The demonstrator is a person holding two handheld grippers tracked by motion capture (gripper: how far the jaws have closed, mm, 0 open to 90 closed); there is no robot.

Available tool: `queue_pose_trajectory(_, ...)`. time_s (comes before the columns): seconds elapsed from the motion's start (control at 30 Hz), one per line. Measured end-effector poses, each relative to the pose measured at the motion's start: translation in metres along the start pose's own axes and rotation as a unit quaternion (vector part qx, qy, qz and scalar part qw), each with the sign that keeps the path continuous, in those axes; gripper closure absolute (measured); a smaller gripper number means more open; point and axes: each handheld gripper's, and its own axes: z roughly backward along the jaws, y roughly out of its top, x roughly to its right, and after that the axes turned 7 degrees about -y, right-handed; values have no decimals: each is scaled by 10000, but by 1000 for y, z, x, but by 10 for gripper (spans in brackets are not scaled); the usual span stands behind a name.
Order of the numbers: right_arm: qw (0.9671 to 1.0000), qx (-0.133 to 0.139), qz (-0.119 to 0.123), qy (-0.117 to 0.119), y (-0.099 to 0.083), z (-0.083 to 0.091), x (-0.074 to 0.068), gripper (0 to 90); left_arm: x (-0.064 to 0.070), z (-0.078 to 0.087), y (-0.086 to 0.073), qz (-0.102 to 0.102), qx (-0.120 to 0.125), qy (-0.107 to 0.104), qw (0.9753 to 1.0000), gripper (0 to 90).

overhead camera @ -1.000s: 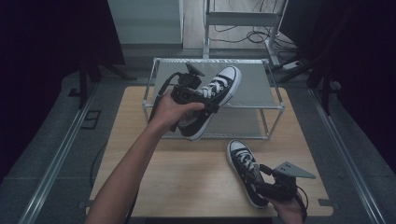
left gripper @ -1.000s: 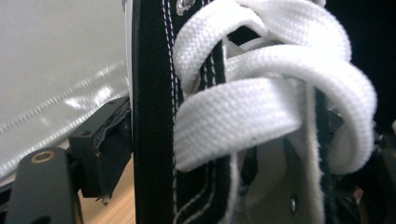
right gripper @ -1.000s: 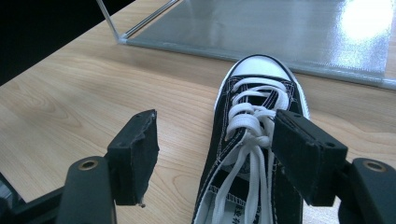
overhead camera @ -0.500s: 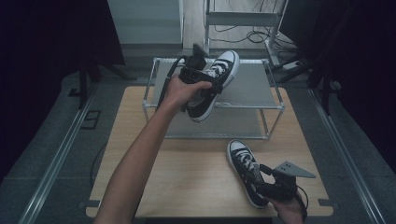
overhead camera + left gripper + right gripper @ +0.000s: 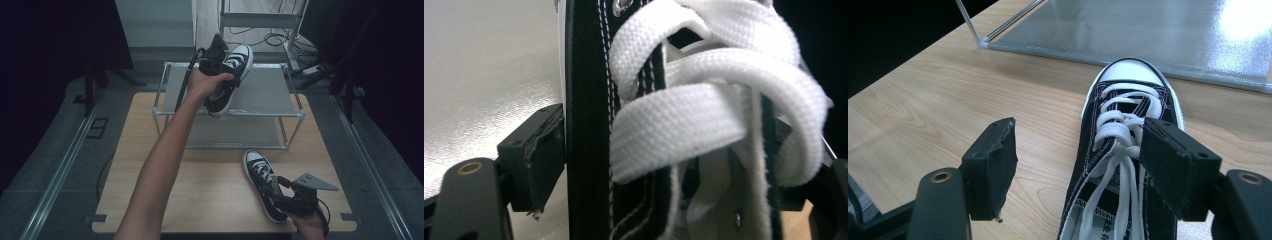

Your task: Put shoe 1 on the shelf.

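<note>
Left gripper (image 5: 216, 67) — top centre of the high view — is clamped on a black shoe (image 5: 227, 82), held tilted, toe up, above the rack (image 5: 260, 92) top shelf. In the left gripper view the jaws press the shoe's laced upper (image 5: 684, 120). Right gripper (image 5: 287, 197), lower right, stands with jaws apart around the second shoe (image 5: 1128, 165) — that shoe lies on the table (image 5: 200, 180), toe toward the rack.

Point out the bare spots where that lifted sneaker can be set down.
The top shelf of the rack is bare right of the held sneaker, out to its right rail. The lower shelf is bare too. The table's left half is open. It is crowded front right, around the second sneaker and right gripper.
</note>
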Motion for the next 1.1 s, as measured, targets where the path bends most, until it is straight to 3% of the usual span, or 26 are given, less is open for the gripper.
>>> queue_pose_trajectory(0.37, 10000, 23, -37, 5, 0, 1, 1, 311, -2, -9, 12, 296, -12, 313, 9991, 177)
queue_pose_trajectory(0.47, 10000, 50, -54, 10, 1, 3, 2, 311, -3, -11, 16, 381, -29, 451, 9983, 177)
queue_pose_trajectory(0.73, 9999, 67, -79, 4, 1, 3, 4, 311, -8, -16, 24, 623, 7, 587, 9963, 176)
queue_pose_trajectory(0.87, 9999, 60, -79, 13, 1, 3, 4, 310, -10, -21, 26, 806, 45, 745, 9939, 176)
queue_pose_trajectory(1.1, 9999, 75, -102, 16, 1, 4, 6, 310, -14, -25, 26, 903, 12, 821, 9925, 176)
